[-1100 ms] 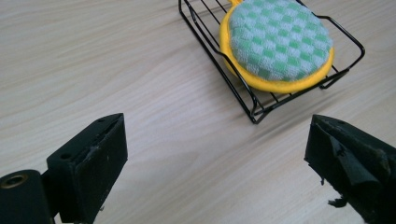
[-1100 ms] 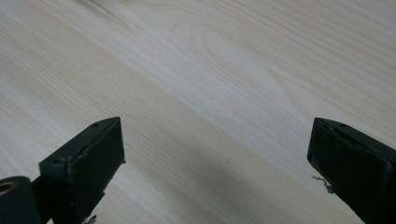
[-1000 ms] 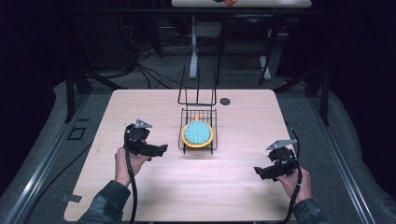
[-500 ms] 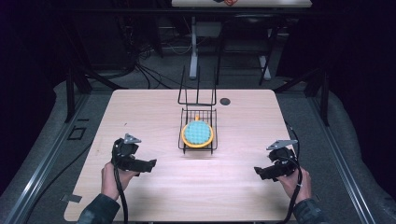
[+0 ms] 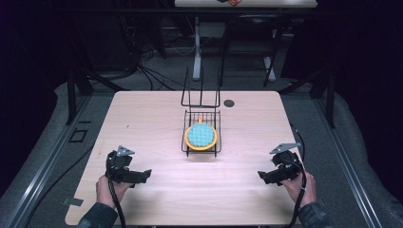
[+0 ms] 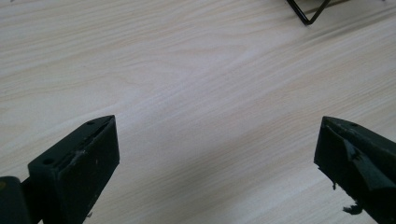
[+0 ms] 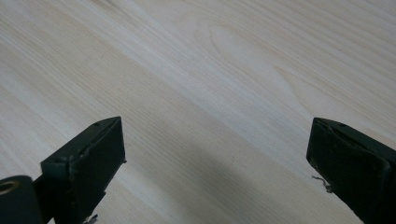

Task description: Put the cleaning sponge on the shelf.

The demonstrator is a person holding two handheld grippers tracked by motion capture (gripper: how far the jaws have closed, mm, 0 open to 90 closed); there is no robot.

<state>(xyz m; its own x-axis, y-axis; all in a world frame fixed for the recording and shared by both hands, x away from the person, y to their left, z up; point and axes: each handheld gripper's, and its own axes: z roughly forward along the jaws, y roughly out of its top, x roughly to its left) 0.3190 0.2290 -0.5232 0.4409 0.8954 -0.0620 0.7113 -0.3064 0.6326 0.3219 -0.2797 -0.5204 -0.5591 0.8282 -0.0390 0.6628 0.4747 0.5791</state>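
Wire rack (image 6: 308,11) corner, cut off by left gripper view's top edge

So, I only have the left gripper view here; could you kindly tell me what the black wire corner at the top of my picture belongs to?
Observer: It is a corner of the black wire basket standing at the middle of the light wooden table.
Operator: Thank you; is anything in it?
Observer: Yes, a round orange-rimmed disc with a blue textured face lies flat in it.
Operator: And where is the right gripper, please?
Observer: The right gripper is at the table's near right, jaws open over bare wood, apart from the basket.
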